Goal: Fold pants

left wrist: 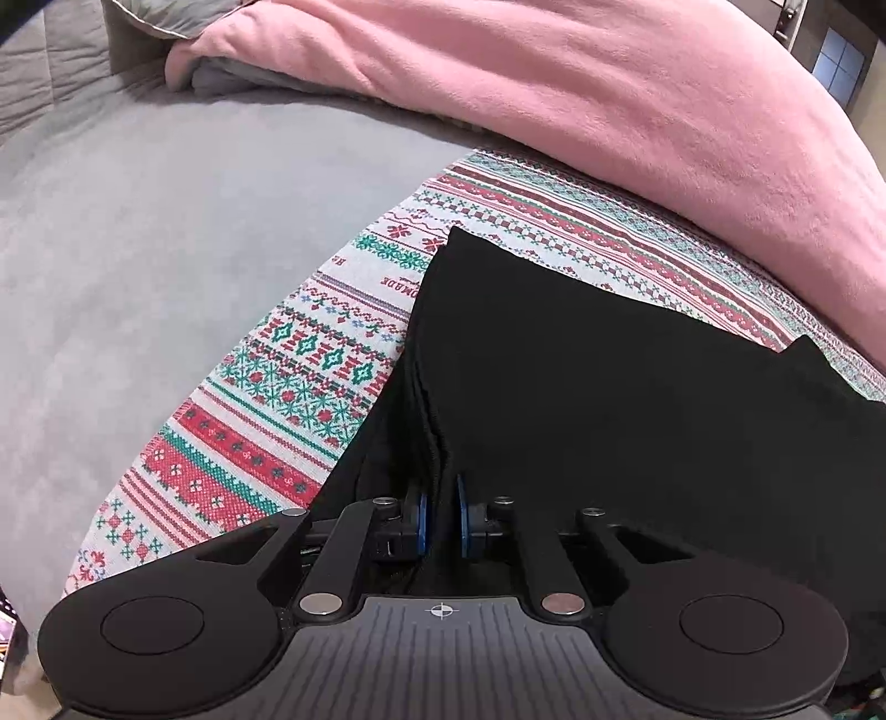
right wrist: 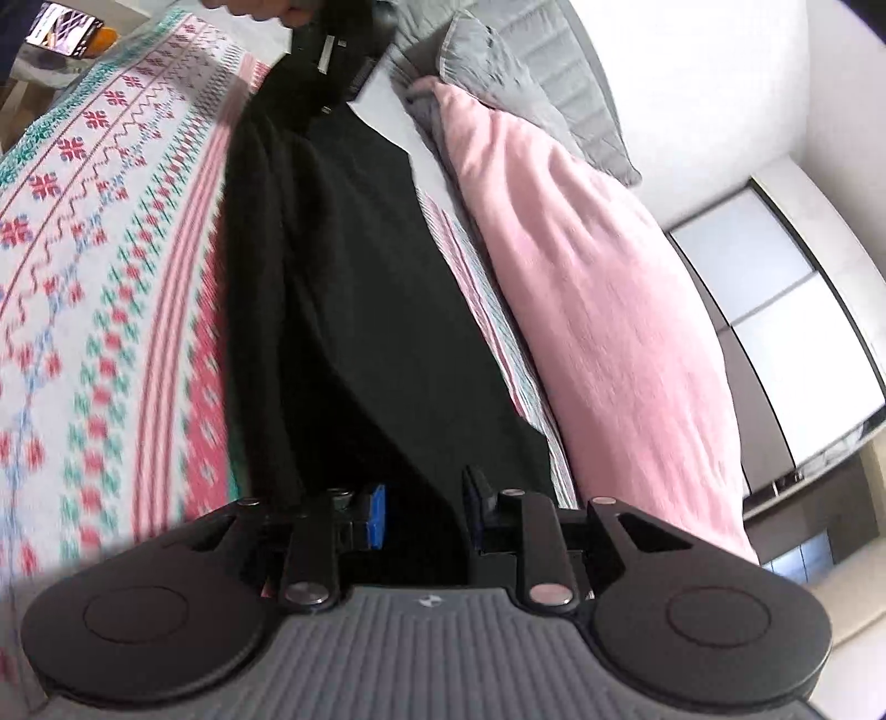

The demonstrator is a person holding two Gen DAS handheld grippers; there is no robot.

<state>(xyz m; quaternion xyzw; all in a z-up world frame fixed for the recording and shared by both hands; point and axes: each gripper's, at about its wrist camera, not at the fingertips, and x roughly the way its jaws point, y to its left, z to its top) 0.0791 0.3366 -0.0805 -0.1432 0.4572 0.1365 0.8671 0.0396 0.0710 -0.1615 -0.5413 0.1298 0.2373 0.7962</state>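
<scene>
Black pants [left wrist: 581, 387] lie folded lengthwise on a patterned knit blanket [left wrist: 288, 387] on a bed. My left gripper [left wrist: 443, 520] is shut on the pants' near edge, with stacked black layers pinched between its blue pads [left wrist: 422, 523]. In the right wrist view the pants [right wrist: 343, 310] run as a long strip from my right gripper [right wrist: 425, 518] to the far end, where a hand [right wrist: 260, 8] holds the left gripper's black housing [right wrist: 338, 55]. Thick black cloth fills the space between the right gripper's pads [right wrist: 376, 520], which grip it.
A rolled pink blanket [left wrist: 609, 99] lies along the far side of the pants, also the pink blanket [right wrist: 598, 310]. Grey bed sheet [left wrist: 138, 249] spreads to the left. A grey pillow [right wrist: 515, 72], a wardrobe with pale panels [right wrist: 775, 288] and a lit screen [right wrist: 63, 25] are nearby.
</scene>
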